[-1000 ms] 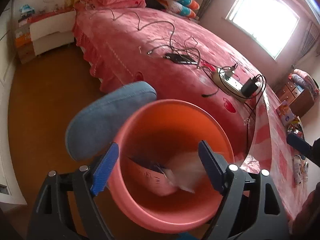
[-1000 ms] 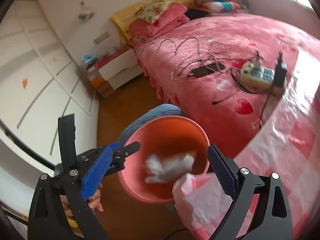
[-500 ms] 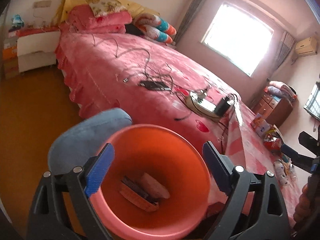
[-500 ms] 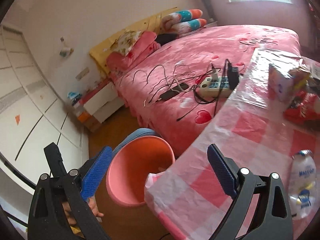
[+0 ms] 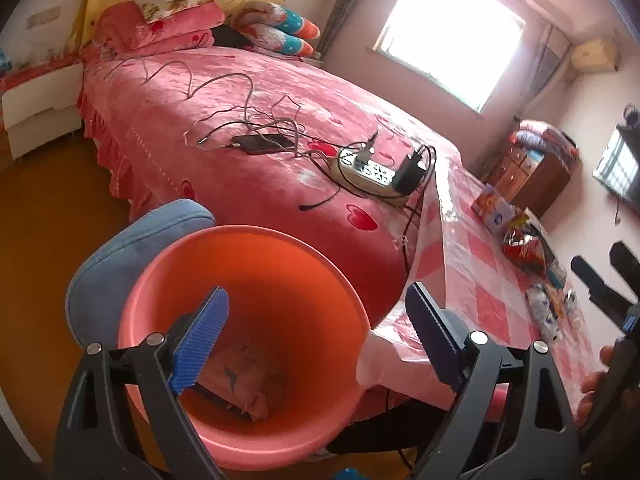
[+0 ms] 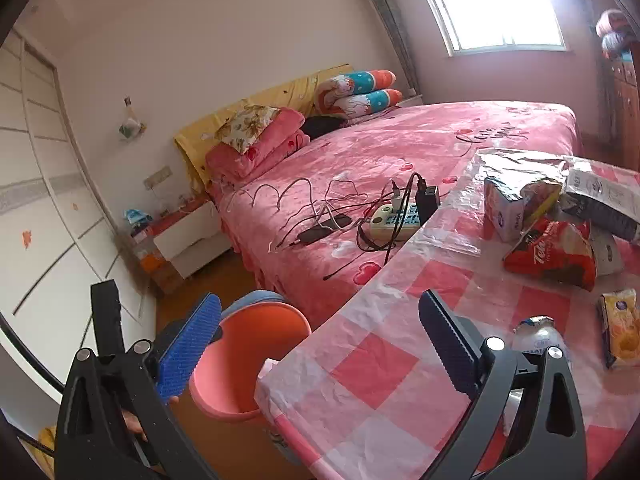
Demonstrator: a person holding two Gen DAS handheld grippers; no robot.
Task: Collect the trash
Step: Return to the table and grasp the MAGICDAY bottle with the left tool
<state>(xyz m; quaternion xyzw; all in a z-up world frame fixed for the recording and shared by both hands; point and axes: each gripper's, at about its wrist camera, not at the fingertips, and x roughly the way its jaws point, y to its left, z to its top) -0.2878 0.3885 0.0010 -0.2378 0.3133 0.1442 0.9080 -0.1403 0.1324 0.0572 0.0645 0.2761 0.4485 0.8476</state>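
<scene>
Tissue that was falling between the right tool's [image 6: 320,338] jaws a second ago is gone from them; both tools now stand wide apart and empty, the right one's jaws having just opened further, so that piece looks binned. Left tool [image 5: 316,336] hangs over the pink bin [image 5: 240,436], crumpled trash [image 5: 240,376] lying low inside. Ahead and right of the right tool, wrappers [image 6: 552,252] and a bottle [image 6: 540,336] wait on the tabletop [image 6: 380,364]; the bottle's lower part hides behind its jaw.

A pink plastic bin [image 5: 248,320] stands upright on the floor just beside the table's corner, with a crumpled wrapper [image 5: 244,376] lying at its bottom. On the checked tablecloth lie more scraps: a red snack bag [image 6: 552,256], a torn white carton [image 6: 516,208], a small plastic bottle [image 6: 540,336] on its side and a yellow packet [image 6: 620,328].
</scene>
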